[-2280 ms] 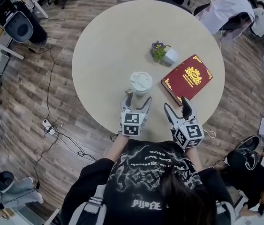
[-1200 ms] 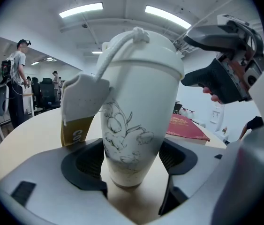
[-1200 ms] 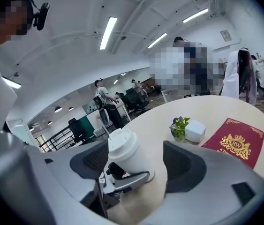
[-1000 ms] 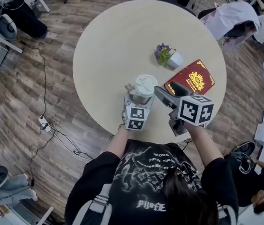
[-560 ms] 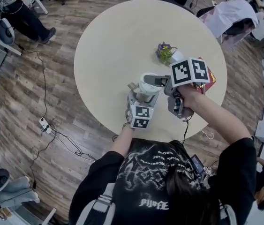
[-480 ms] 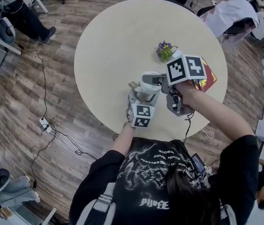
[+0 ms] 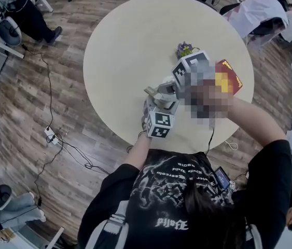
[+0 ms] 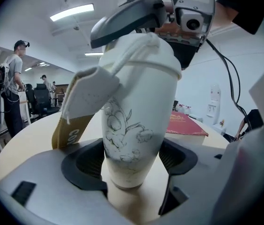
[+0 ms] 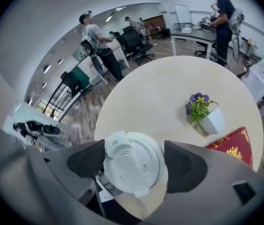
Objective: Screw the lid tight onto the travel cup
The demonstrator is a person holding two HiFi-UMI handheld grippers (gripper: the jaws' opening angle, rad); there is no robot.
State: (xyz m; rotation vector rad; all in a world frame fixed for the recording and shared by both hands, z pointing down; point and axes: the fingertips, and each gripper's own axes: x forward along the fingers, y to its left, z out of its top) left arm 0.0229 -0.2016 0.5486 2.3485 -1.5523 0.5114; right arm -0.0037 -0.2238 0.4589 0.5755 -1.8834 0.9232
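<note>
A white travel cup (image 8: pixel 136 125) with a line drawing stands on the round table (image 7: pixel 130 40). My left gripper (image 8: pixel 131 168) is shut on its lower body, a pad on each side. A white and tan paper tag (image 8: pixel 80 107) hangs at the cup's left. My right gripper (image 9: pixel 132 162) points down over the cup, and the white lid (image 9: pixel 132 170) sits between its jaws. These jaws have just been closing. The left pad touches the lid's flip tab, while a thin gap shows at the right pad. In the head view the right gripper (image 7: pixel 167 86) hides most of the cup (image 7: pixel 161 95).
A small potted plant (image 7: pixel 184 49) and a red book (image 7: pixel 231 77) lie on the table just beyond and right of the cup. The near table edge is close behind my left gripper (image 7: pixel 161 101). Desks, chairs and people stand around the room.
My right gripper has swung left from beside the cup, tipped downward and come down over the lid. The left gripper and the cup have stayed in place.
</note>
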